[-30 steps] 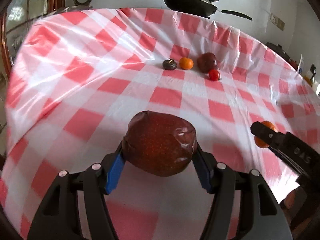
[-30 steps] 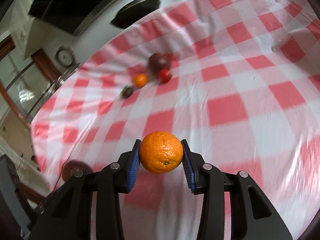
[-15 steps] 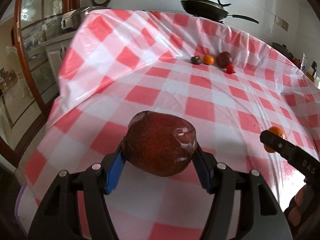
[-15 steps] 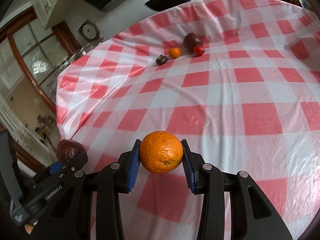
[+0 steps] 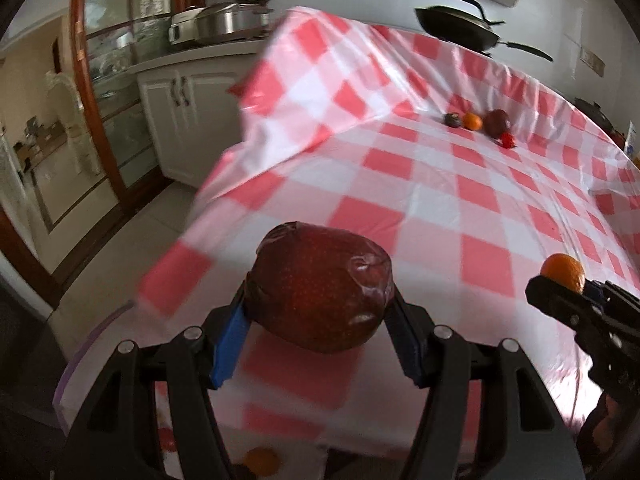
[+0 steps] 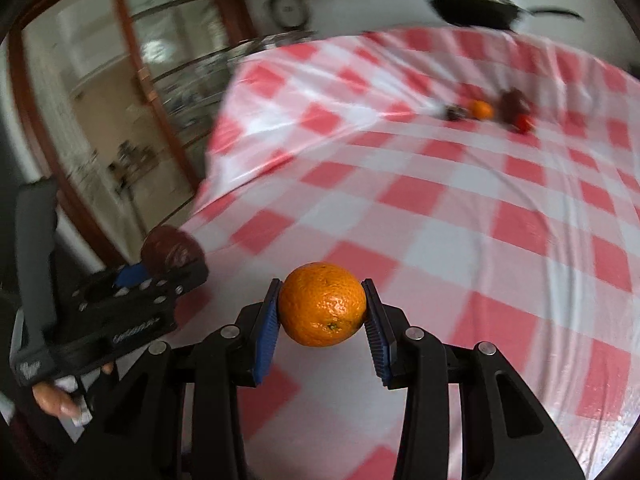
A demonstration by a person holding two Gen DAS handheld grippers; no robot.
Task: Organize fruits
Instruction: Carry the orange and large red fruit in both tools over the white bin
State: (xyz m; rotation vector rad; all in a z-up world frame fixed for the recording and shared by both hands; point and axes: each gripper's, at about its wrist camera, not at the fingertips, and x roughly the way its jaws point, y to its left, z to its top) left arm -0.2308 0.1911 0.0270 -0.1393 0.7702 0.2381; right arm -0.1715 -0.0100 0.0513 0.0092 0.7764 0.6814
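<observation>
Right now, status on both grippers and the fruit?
Left gripper shut on wrapped apple. Right gripper shut on orange. Four fruits remain far across tablecloth.

We see a glossy, plastic-looking checked tablecloth (image 5: 440, 208) whose sheen catches the light along its creases. The dark red apple (image 5: 320, 292) is sealed in thin clear film that wrinkles and glints at one end. The orange (image 6: 322, 304) has a pebbled, slightly shiny peel. Both grippers look like matt black plastic with ribbed blue pads (image 6: 268, 328) and small bright metal screws. Behind, a brushed steel pot (image 5: 228, 24) gleams, the door frame (image 5: 86, 92) is polished reddish wood, and the pan (image 5: 460, 34) seems dark matt metal, though blur leaves us unsure.
</observation>
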